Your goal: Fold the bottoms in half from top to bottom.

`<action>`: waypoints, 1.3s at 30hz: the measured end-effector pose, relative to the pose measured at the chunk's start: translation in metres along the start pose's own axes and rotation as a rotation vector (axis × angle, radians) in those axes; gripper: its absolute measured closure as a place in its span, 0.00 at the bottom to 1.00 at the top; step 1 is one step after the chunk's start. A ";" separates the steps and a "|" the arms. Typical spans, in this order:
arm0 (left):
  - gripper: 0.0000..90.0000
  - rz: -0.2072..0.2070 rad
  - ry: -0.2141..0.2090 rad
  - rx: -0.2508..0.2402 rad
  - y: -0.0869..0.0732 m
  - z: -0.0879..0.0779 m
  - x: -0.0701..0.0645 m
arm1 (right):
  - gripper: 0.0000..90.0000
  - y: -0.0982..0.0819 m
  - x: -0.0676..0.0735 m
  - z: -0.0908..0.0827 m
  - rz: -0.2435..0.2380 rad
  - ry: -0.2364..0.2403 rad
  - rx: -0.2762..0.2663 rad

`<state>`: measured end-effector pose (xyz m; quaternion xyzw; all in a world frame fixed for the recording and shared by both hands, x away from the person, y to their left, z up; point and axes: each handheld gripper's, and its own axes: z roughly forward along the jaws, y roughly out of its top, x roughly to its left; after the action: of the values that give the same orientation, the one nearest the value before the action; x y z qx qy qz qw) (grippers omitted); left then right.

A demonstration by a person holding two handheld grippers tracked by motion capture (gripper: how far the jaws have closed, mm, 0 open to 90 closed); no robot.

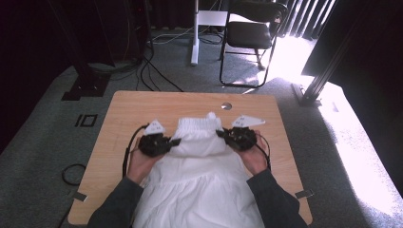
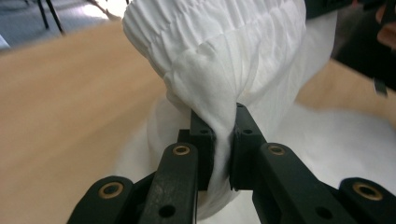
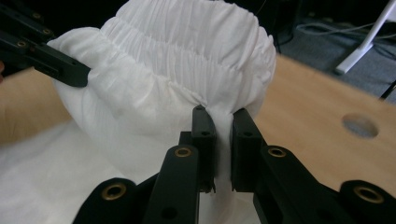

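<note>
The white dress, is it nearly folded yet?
Just started, I think. Done: both tools have grabbed the dress near its gathered top, the left tool and the right tool each pinching cloth. In hand: that top end is lifted off the table. Left: most of the dress lies spread flat toward the person, with no fold showing yet.

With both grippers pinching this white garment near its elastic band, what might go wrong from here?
1. Each gripper, left and right, is shut on only a thin fold of the white garment, so the cloth may slip out.
2. The garment's lower part hangs past the table edge; its weight may drag it off.
</note>
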<state>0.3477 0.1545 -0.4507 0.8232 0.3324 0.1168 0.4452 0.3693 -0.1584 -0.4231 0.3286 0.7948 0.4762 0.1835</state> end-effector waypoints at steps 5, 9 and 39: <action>0.92 -0.021 0.001 0.173 -0.053 0.022 -0.016 | 0.92 -0.050 0.028 0.016 -0.041 0.032 0.147; 0.92 -0.026 0.011 0.267 -0.076 0.035 -0.022 | 0.92 -0.084 0.033 0.033 0.011 0.066 0.248; 0.92 -0.040 0.290 0.305 0.012 0.134 0.094 | 0.91 -0.052 -0.055 0.153 0.243 -0.130 0.277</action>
<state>0.4893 0.1237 -0.5282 0.8489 0.4231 0.1734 0.2650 0.4836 -0.1164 -0.5433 0.4743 0.7935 0.3589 0.1286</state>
